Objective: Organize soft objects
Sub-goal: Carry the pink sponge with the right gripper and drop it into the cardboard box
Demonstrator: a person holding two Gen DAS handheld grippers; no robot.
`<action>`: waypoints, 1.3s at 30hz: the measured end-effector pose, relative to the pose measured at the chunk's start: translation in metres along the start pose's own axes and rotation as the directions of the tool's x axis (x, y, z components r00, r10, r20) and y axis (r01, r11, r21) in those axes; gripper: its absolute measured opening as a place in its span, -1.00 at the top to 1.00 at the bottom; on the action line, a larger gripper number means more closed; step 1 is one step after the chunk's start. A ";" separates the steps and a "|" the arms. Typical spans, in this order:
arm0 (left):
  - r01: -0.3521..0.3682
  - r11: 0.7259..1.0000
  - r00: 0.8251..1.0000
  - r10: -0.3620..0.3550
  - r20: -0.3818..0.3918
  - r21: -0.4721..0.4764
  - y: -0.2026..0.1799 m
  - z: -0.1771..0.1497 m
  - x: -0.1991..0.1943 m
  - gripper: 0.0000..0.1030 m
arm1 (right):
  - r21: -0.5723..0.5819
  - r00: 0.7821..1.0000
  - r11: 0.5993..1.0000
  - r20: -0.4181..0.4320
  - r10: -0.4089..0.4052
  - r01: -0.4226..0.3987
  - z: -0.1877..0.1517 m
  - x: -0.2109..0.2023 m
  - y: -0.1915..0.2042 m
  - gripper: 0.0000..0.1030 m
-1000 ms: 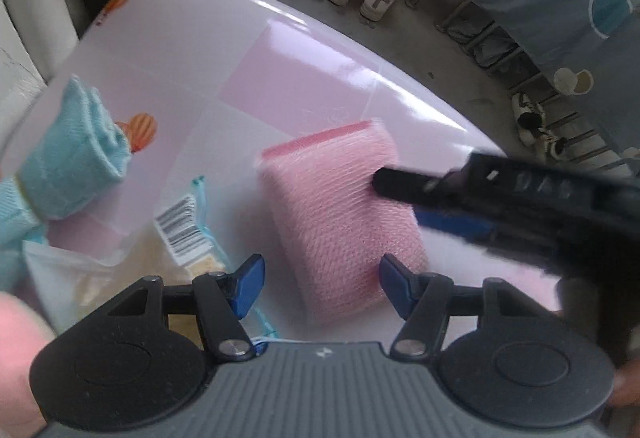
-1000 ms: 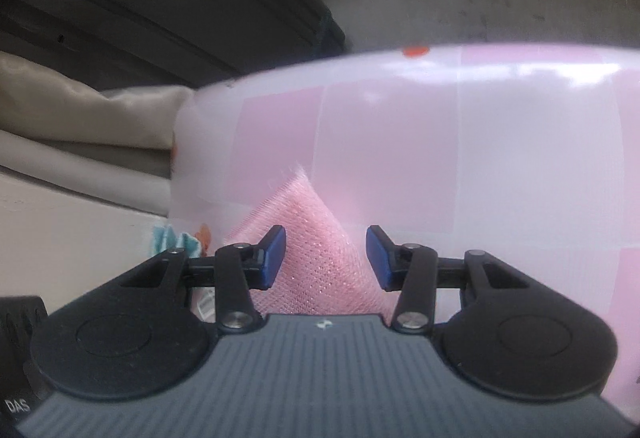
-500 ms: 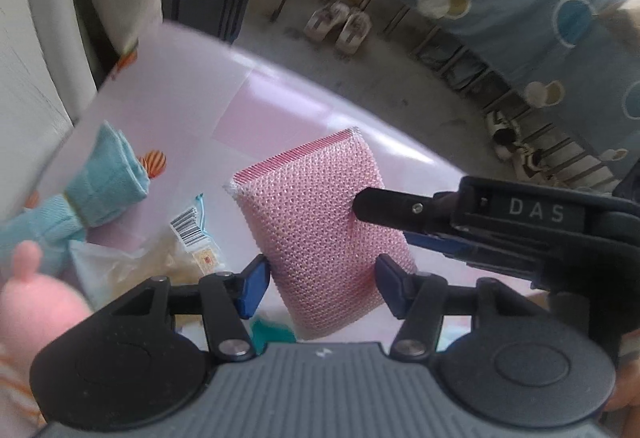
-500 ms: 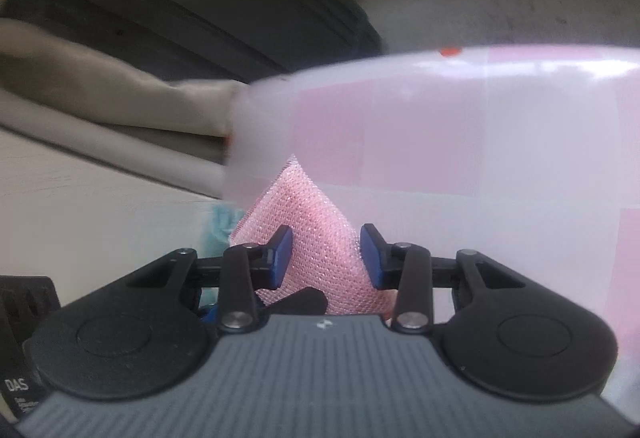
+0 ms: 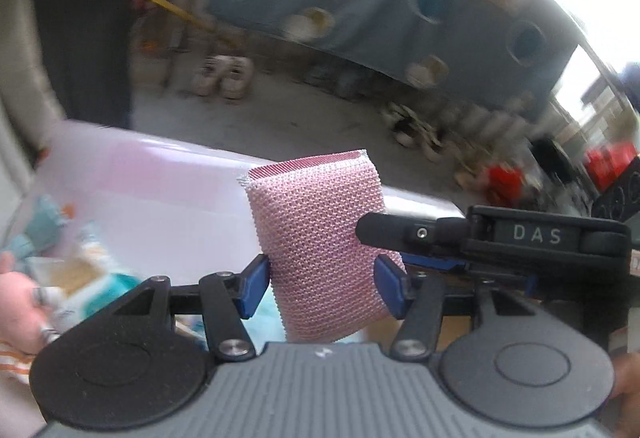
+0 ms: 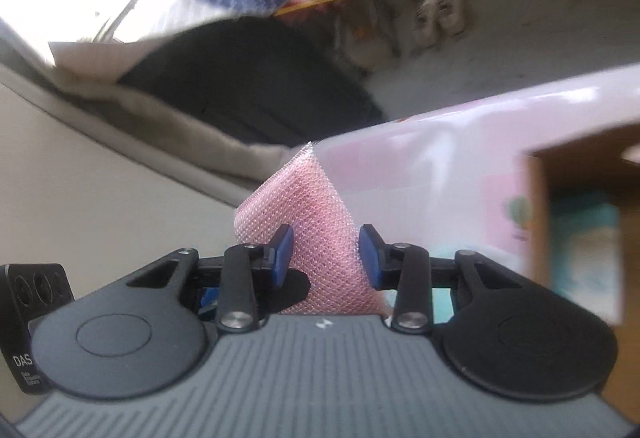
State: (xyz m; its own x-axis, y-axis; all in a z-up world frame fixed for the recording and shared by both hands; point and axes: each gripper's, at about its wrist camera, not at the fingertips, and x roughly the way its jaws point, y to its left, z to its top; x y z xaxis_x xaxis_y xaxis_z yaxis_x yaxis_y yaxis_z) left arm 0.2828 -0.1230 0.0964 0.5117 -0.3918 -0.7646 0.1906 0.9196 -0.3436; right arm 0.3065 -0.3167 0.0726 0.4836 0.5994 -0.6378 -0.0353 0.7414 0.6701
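Observation:
A pink mesh sponge (image 5: 320, 238) hangs in the air above the pink-and-white checked table (image 5: 152, 190), held from two sides. My left gripper (image 5: 322, 288) is shut on its lower part, one blue pad pressing each long edge. My right gripper (image 6: 326, 254) is shut on a corner of the same sponge (image 6: 316, 214). In the left wrist view a black right finger (image 5: 384, 232) comes in from the right and dents the sponge's face. In the right wrist view a dark left finger (image 6: 294, 288) shows under the sponge.
At the table's left lie a teal cloth (image 5: 40, 226), a clear packet (image 5: 76, 270) and a pink plush toy (image 5: 16, 306). An open cardboard box (image 6: 560, 162) with teal items inside stands at the right. Beyond the table edge are shoes (image 5: 222, 76) on the floor.
The sponge lay flat on the table with both grippers around it; both have closed on it and lifted it up off the table together, and the views now look further out.

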 end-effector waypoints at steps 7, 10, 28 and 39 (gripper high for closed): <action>0.095 0.985 0.987 -0.074 -0.143 0.147 -0.110 -0.030 0.069 -0.13 | 0.182 0.990 0.980 0.099 -0.102 0.083 -0.027 -0.094 -0.118 0.31; 0.108 0.979 0.973 -0.068 -0.223 0.172 -0.136 -0.041 0.113 -0.14 | 0.244 0.983 0.962 0.104 -0.154 0.125 -0.037 -0.104 -0.161 0.31; 0.001 0.977 0.940 0.071 -0.334 0.213 -0.146 -0.050 0.234 -0.25 | 0.361 0.970 0.905 0.013 -0.245 0.224 -0.025 -0.017 -0.278 0.33; 0.054 0.973 0.971 0.001 -0.237 0.223 -0.144 -0.038 0.165 -0.30 | 0.333 0.957 0.914 0.092 -0.276 0.232 -0.026 -0.050 -0.254 0.30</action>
State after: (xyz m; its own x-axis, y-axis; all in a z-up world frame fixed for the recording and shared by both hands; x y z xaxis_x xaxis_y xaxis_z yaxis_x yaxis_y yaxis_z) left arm 0.3079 -0.3216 -0.0012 0.2983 -0.3868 -0.8726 0.4002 0.8807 -0.2535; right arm 0.2687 -0.5272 -0.0762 0.5530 0.3407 -0.7604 0.3713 0.7162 0.5909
